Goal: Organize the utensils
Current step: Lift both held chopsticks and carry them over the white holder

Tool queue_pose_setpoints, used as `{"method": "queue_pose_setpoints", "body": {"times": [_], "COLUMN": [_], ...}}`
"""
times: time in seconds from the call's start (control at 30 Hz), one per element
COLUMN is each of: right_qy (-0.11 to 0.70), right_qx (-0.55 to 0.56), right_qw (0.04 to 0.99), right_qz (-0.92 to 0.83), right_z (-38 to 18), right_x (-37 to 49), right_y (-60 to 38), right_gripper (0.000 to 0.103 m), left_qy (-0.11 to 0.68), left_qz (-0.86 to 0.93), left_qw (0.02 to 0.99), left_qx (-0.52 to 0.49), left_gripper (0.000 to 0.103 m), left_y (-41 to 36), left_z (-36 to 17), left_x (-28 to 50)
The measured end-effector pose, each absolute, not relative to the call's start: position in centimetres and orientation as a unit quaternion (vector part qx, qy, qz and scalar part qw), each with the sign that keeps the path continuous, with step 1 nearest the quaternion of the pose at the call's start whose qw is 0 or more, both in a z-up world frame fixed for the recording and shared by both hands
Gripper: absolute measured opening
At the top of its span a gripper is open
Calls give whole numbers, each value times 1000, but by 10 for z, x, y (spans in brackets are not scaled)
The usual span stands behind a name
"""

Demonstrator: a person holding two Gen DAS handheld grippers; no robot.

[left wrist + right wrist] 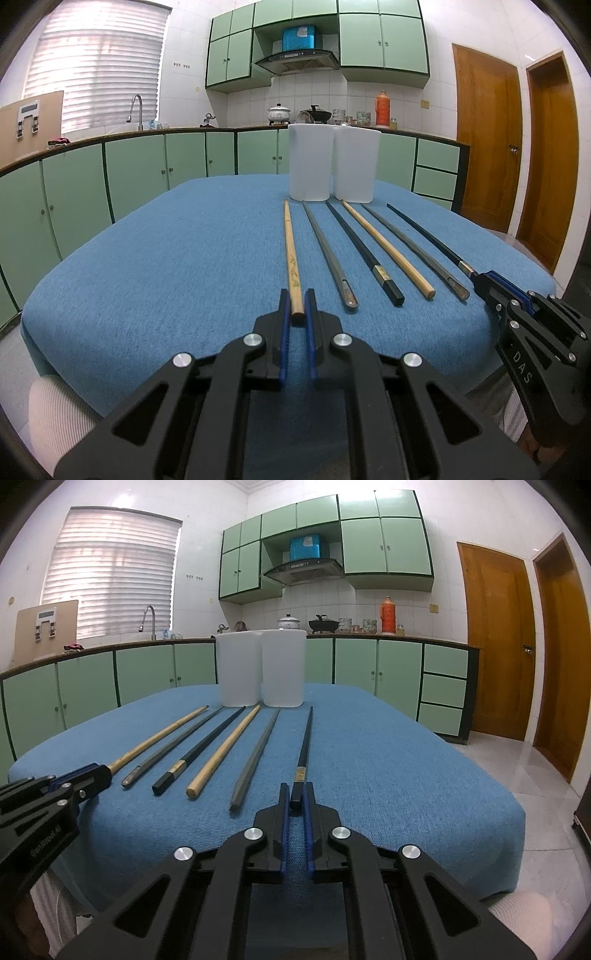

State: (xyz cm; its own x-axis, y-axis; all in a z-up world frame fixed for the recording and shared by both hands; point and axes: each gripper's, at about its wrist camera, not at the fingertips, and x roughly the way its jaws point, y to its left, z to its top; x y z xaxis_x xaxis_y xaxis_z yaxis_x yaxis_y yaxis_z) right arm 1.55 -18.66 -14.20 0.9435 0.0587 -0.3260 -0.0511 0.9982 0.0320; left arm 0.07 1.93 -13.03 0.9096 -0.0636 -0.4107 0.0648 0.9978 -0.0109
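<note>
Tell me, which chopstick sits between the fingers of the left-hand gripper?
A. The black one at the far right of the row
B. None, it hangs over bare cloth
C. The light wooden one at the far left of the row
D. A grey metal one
C: the left gripper has its two fingers on either side of the near end of the light wooden chopstick, the leftmost in the row.

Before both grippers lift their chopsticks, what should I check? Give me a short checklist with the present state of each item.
1. Left gripper jaws astride the bamboo chopstick end: ok.
2. Right gripper jaws astride the black chopstick end: ok.
3. Firm grip on either chopstick: cannot tell; the jaws look not fully closed.
4. Two white containers upright at the far end of the table: ok.
5. The other four chopsticks lie apart from the two gripped ones: ok.
6. Containers empty inside: cannot tell.
</note>
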Motion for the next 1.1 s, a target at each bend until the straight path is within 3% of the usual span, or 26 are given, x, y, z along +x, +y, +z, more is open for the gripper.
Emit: {"method": "queue_pose_setpoints", "body": {"times": [0.37,0.8,1.1], "right_qy": [157,94,137], "right_qx": [7,21,42], "right_qw": [987,993,982], "right_qz": [38,70,121], "right_z": [-124,-31,33], "right_x": [11,14,58], "right_y": [-194,-228,-243], "right_gripper": [7,6,6], "left_qy": [193,115,125], "left_qz": [-44,-52,-91], "left_qw": [980,992,988], "left_qx": [-1,-7,-25], "left_gripper": [6,6,6], "left_y": [23,42,51], "left_z": [-111,-16,38], "left_x": [-7,0,35]}}
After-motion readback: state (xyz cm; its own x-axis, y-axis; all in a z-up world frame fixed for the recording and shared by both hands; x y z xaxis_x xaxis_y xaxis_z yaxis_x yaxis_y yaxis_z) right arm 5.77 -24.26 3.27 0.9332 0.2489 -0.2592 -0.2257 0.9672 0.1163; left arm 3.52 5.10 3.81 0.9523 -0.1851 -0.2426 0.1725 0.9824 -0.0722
